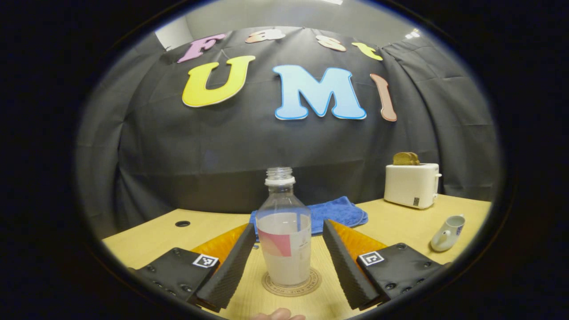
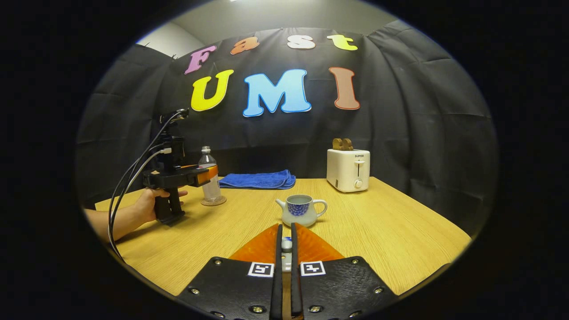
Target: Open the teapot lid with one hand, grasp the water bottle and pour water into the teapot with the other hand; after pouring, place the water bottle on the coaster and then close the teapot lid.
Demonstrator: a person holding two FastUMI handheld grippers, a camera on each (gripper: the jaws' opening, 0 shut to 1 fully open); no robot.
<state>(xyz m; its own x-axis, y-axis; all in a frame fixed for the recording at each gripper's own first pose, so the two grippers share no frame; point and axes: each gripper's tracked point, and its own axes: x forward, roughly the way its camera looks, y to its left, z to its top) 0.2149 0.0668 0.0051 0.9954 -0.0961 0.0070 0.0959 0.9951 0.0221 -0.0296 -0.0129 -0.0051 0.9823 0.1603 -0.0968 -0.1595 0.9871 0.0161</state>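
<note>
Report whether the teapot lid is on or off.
Off. The teapot stands on the table with its mouth open, and the right claw is shut on the lid's knob.

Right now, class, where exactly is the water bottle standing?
In the left gripper view, the water bottle stands upright on the coaster, between the open left gripper, before the blue towel.

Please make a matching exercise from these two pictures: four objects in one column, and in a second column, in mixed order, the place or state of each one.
Things:
1. water bottle
2. teapot
3. blue towel
4. toaster

Places or states:
A. lies folded by the cloth wall
B. stands on the coaster, between the open fingers of the left gripper
C. holds bread in its slots
D. stands open, without its lid

Pairs: 1-B, 2-D, 3-A, 4-C
</note>
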